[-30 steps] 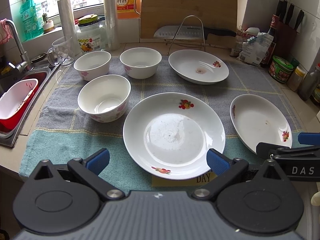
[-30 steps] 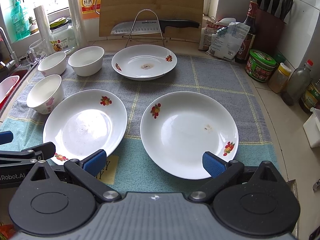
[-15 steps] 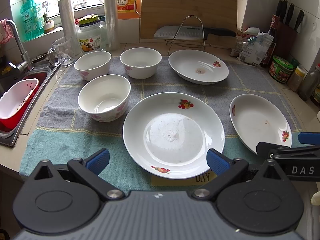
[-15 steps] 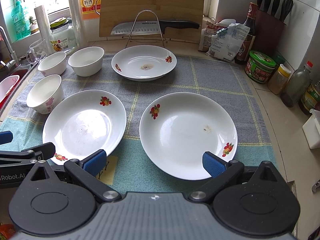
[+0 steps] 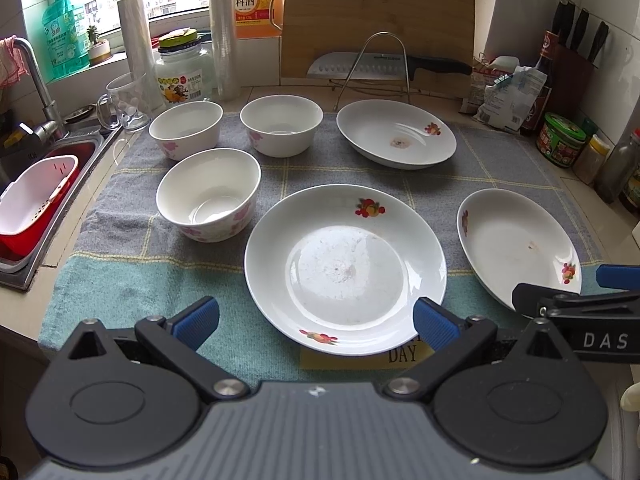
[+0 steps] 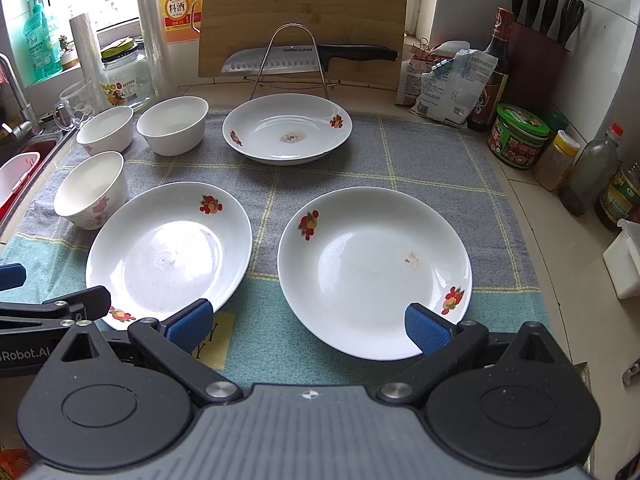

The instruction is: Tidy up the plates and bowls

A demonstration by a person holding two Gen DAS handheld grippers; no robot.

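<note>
Three white plates with fruit prints lie on a grey-green cloth (image 5: 120, 292): a near middle plate (image 5: 344, 268) (image 6: 168, 252), a near right plate (image 5: 516, 240) (image 6: 372, 268), and a far plate (image 5: 396, 132) (image 6: 288, 128). Three white bowls with pink flowers stand at the left: a near bowl (image 5: 208, 196) (image 6: 90, 188) and two far bowls (image 5: 186, 128) (image 5: 282, 122). My left gripper (image 5: 316, 320) is open and empty at the near edge of the middle plate. My right gripper (image 6: 308, 322) is open and empty at the near edge of the right plate.
A sink (image 5: 48, 168) with a red and white basket (image 5: 28, 208) lies at the left. A knife on a wire rack (image 5: 380, 68) and a cutting board (image 5: 380, 16) stand at the back. Jars and bottles (image 6: 520, 136) line the right edge.
The right gripper has crept slightly forward toward the near right plate. The left gripper and all the dishes have stayed in place.
</note>
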